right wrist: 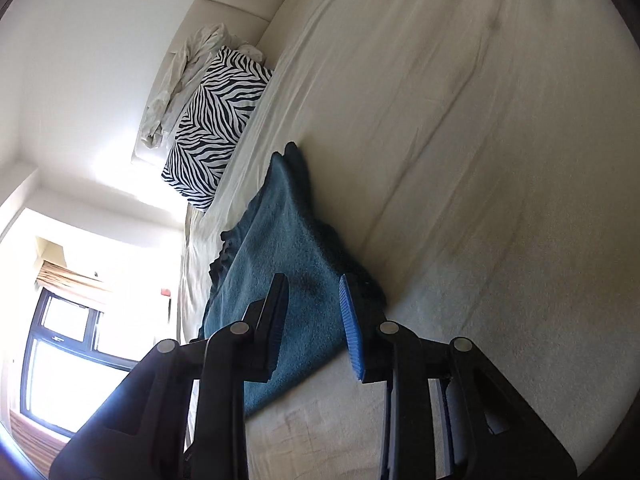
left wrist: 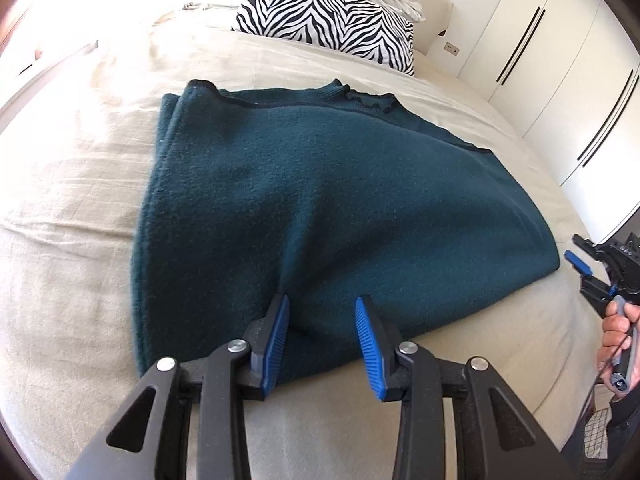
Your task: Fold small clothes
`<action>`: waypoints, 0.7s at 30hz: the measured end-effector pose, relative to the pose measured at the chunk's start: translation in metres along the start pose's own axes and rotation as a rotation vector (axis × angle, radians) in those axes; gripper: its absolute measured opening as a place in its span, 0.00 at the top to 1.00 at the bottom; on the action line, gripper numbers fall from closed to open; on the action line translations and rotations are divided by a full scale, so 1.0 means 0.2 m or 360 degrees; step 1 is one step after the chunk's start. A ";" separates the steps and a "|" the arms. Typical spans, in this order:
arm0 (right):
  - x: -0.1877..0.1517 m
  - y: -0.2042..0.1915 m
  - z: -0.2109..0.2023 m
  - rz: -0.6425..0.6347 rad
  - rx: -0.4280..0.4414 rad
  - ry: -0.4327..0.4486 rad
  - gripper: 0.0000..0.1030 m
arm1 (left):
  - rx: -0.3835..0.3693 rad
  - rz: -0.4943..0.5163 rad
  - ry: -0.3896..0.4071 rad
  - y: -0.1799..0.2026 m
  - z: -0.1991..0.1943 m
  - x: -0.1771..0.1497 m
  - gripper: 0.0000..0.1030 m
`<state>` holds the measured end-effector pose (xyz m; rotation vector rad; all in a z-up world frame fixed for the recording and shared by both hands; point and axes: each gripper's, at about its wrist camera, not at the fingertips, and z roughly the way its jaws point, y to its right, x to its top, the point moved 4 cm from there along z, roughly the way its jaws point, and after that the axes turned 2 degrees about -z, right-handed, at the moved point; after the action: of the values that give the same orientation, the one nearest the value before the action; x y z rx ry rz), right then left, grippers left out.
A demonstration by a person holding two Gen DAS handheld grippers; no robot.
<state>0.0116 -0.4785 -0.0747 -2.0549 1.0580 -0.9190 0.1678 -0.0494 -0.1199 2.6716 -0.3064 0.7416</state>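
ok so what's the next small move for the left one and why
Probably ease the left gripper forward and close on the near edge of the dark green sweater: its jaws stand open, holding nothing, right over that folded edge on the bed.

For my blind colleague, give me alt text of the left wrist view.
A folded teal garment lies on a beige bed, the open left hand-held gripper over its near edge. A zebra-print pillow sits behind.
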 end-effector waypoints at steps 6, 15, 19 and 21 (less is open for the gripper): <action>-0.19 -0.26 -0.01 -0.0165 0.0109 -0.0170 0.75 | 0.0010 -0.0013 0.0005 -0.05 -0.03 -0.02 0.58; -0.57 -0.56 0.37 -0.0344 0.0159 -0.0489 0.75 | 0.0041 0.0007 0.0010 -0.07 -0.06 -0.03 0.58; -0.64 -0.60 0.48 -0.0387 0.0142 -0.0564 0.75 | 0.0034 -0.0006 0.0015 -0.09 -0.09 -0.04 0.57; -0.65 -0.60 0.51 -0.0394 0.0112 -0.0574 0.75 | 0.0047 -0.0018 0.0022 -0.10 -0.11 -0.04 0.55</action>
<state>0.0870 -0.2889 -0.0750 -2.2167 0.5831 -0.6536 0.1560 -0.0214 -0.1120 2.6925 -0.2786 0.7665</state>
